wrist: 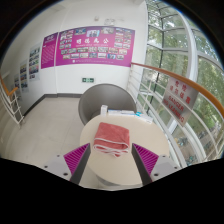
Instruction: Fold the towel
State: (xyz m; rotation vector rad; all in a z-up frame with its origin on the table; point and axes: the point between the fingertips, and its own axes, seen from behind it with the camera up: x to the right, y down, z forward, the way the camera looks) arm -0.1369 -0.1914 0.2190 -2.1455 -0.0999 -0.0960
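1. Your landmark is the round white table [112, 160]; everything below is placed from it.
2. The pink towel [111, 138] lies on the table top, near its middle, folded into a compact, thick bundle with layered edges showing along its near side.
3. Your gripper [111, 160] is held just above the table's near part, with the fingers pointing across the table toward the towel.
4. The jaws stand wide apart. The left finger's pad [78, 154] sits at the table's left side and the right finger's pad [146, 158] at its right side.
5. The towel rests on the table between the two fingers and slightly ahead of them, with a clear gap at either side. Neither finger touches it.
6. Just beyond the table's far edge stands a grey rounded chair back [105, 98].
7. Farther beyond the table, a white wall carries a row of magenta posters [88, 46].
8. To the table's right, a curved wooden railing [172, 76] runs along tall windows with greenery outside.
9. To the table's left lies a light tiled floor [45, 125].
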